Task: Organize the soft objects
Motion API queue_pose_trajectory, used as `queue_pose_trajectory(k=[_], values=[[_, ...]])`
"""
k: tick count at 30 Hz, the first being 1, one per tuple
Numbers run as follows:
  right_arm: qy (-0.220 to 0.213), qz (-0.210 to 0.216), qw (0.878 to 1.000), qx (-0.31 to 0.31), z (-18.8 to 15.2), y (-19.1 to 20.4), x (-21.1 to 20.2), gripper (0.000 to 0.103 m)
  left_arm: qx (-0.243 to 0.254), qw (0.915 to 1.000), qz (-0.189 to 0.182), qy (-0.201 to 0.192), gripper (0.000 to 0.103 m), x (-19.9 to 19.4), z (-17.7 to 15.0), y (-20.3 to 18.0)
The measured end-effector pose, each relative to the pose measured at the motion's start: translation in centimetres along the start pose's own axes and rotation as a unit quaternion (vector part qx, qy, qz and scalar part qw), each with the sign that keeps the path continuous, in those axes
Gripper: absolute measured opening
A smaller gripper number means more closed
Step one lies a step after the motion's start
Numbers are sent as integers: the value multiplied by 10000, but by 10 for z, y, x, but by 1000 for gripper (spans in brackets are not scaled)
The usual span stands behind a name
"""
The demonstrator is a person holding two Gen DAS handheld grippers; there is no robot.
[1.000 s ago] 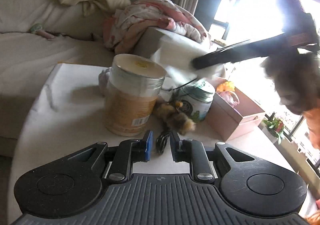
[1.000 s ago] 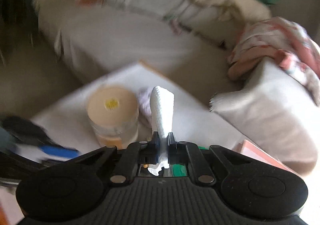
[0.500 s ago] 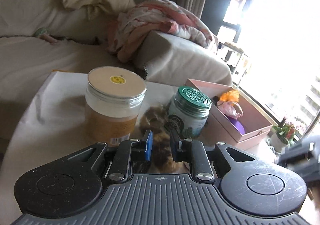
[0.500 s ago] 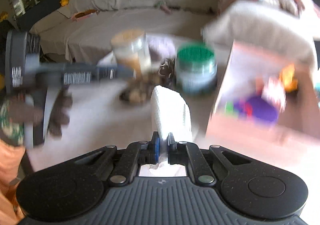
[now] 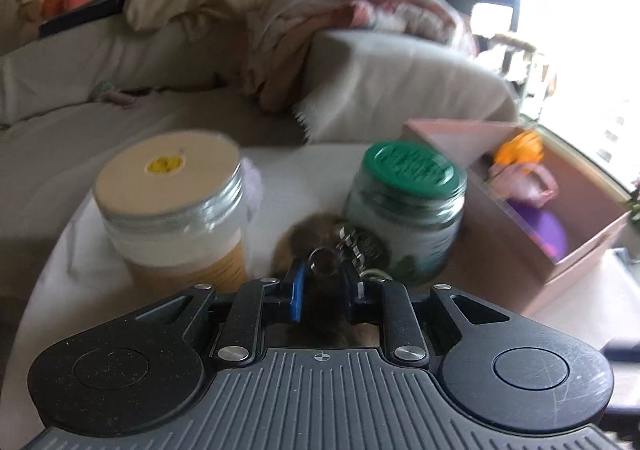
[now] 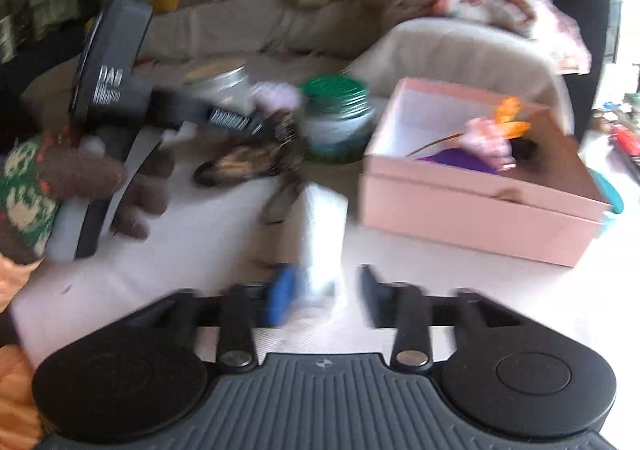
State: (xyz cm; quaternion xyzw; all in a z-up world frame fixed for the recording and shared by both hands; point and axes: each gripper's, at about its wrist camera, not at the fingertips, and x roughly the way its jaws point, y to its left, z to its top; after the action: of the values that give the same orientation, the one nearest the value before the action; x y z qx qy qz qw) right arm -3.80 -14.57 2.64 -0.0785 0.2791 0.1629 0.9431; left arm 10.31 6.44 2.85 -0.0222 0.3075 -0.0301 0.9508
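Note:
A brown furry keychain toy [image 5: 308,238] lies on the white table between two jars; it also shows in the right wrist view [image 6: 244,164]. My left gripper [image 5: 322,282] is open with its fingers either side of the toy's metal ring [image 5: 324,258]. A white rolled cloth [image 6: 322,234] stands between the parted fingers of my right gripper [image 6: 326,294], which is open on the table in front of the pink box [image 6: 472,186]. The box holds pink, orange and purple soft things [image 6: 492,138].
A cream-lidded jar [image 5: 176,202] stands left of the toy and a green-lidded jar [image 5: 404,206] right of it. The pink box [image 5: 552,210] sits at the table's right. A sofa with cushions and a blanket [image 5: 352,30] lies behind.
My right gripper swung round to face the pink box, came down to the table and opened off the white cloth. My left gripper moved forward onto the furry toy's ring.

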Motion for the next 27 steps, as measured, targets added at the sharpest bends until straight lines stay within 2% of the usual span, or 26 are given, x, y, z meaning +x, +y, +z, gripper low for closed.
queue_pose_trajectory(k=[1,3,8,11,12,16,20,24,27], values=[[-135,-154,9998,66,-3,-2,-1,58,14,10000,68,61,25,3,-1,0],[-211,-278,9992,191,-9,-9,0,58,73,9998,86,154,28,6,-4,0],[16,-83,9979,640,-23,-23,16,59,127,9997,46,211,29,10,-6,2],[-87,-103,9982,578,-24,-21,12,61,-12,9996,-66,268,30,10,-5,7],[-64,-115,9982,583,-27,-21,12,61,-60,9996,-118,268,26,7,-6,9],[-69,-128,9967,800,-26,-27,13,65,-30,9984,-567,-50,15,-21,-17,17],[-116,-177,9941,1062,-26,-34,14,69,-166,9965,-776,-258,13,-55,-26,36],[-111,-220,9946,1011,-26,-32,15,70,-418,9949,-716,-579,13,-87,-22,58],[-104,-243,9950,967,-27,-30,15,71,-629,9921,-981,-468,13,-92,-17,68]])
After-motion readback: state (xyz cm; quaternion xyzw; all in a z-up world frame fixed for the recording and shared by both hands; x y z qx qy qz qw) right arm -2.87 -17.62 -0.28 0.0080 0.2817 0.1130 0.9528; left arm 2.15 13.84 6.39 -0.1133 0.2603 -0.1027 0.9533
